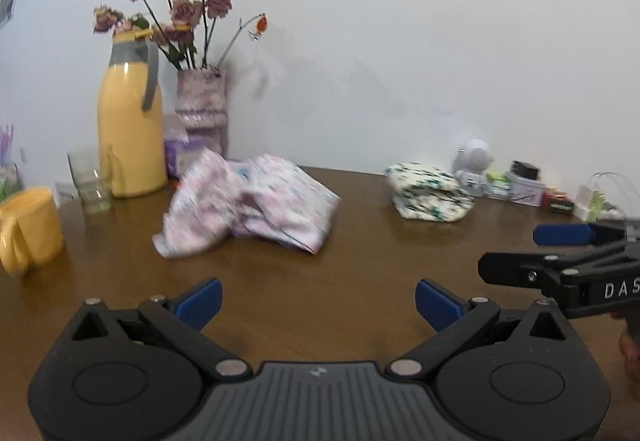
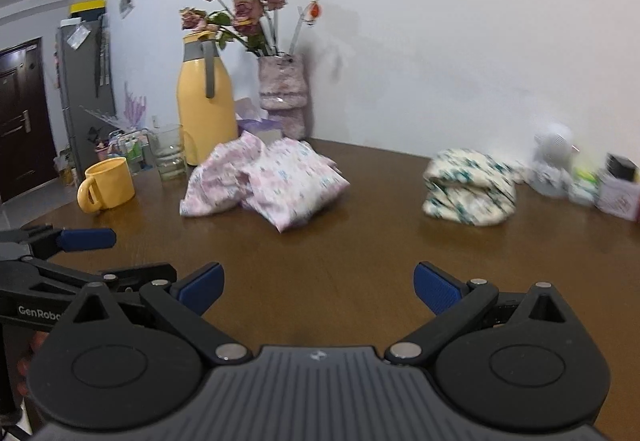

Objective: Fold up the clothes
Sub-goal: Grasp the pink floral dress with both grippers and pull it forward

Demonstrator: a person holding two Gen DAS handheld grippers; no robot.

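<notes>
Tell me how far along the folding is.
One looks done: the green-print garment sits in a folded bundle at the table's right. Nothing is in hand; the left claw and right claw are open and empty. Left: the pink-print garment, lying crumpled near the yellow jug.

Both my wrist cams sit low over the table (image 1: 320,273), facing the wall; each catches the pink garment (image 1: 248,201) and the other gripper's side.
</notes>
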